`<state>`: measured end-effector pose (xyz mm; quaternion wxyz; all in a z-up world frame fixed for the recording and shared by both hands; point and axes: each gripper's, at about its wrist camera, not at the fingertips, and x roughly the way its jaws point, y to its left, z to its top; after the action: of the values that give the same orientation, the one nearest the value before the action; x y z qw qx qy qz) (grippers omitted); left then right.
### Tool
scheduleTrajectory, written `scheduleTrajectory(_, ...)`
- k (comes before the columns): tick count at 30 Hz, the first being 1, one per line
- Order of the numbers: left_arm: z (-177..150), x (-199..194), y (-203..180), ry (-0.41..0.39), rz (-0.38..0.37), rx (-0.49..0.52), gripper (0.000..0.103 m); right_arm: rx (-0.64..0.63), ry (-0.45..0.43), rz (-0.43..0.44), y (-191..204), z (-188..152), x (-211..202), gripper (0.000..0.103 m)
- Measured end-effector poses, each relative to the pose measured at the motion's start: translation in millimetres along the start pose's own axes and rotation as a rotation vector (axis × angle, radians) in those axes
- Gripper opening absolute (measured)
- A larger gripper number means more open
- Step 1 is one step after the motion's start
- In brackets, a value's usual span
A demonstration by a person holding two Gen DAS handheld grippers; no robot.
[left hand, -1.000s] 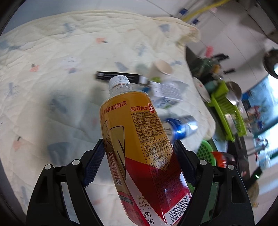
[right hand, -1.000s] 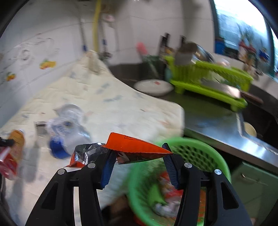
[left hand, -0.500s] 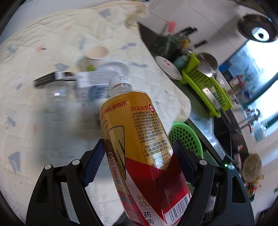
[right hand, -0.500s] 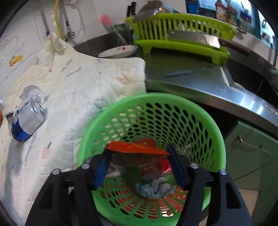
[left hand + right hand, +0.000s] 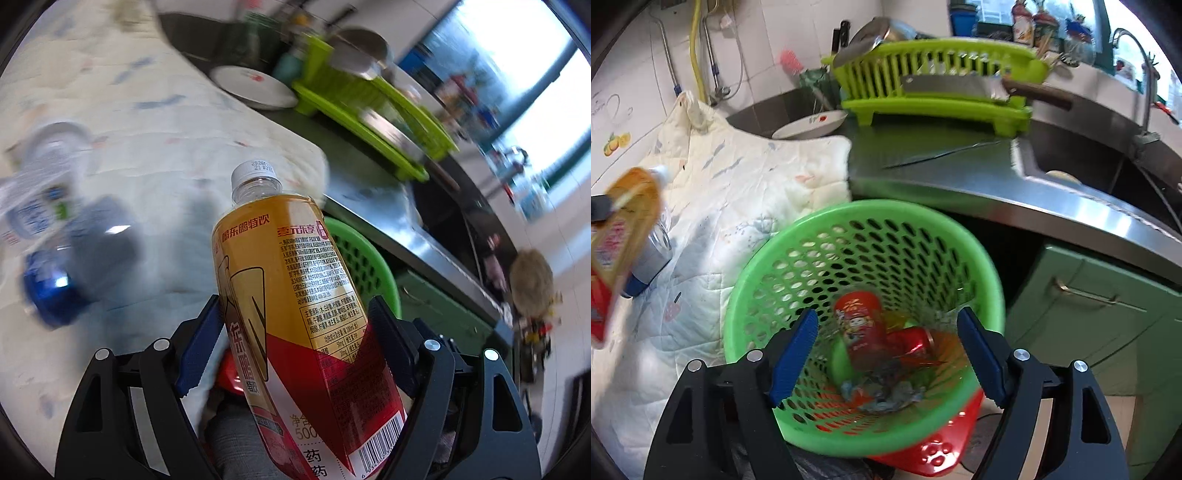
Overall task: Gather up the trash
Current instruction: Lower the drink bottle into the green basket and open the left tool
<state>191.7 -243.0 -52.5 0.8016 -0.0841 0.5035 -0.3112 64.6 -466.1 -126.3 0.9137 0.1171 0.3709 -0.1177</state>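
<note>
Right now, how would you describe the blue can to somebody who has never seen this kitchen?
Find the quilted cream cloth that covers the counter left of the steel worktop and the green basket. On that cloth, near its front, the blue can lies on its side beside a clear plastic bottle. It is the only shiny blue metal thing there.

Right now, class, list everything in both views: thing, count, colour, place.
Drink bottle: 1, amber with red label, in left gripper.
Basket: 1, green, below counter edge.
Red can: 1, in basket.
Blue can: 1, lying on quilt.
Quilt: 1, cream, over counter.
Plate: 1, white, behind quilt.
Dish rack: 1, lime, on counter.
Cleaver: 1, on rack.
Left gripper: shut on bottle.
Right gripper: open, above basket.
</note>
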Motion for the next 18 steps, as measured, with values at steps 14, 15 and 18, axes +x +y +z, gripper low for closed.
scheduleTrajectory(14,-17.7,142.9,-68.4,0.204,-0.006,0.211,0.078,0.065,-0.110,-0.037,-43.2,-23.5,-58.4,0.078)
scheduleTrajectory(15,-19.1,150.3,-70.7,0.217,-0.002,0.217,0.078,0.073,-0.116,-0.038,-46.4,-25.1,-61.4,0.079)
scheduleTrajectory(18,-24.8,170.5,-81.3,0.234,0.002,0.268,0.078,0.088,-0.121,-0.034,-51.8,-27.7,-64.4,0.079)
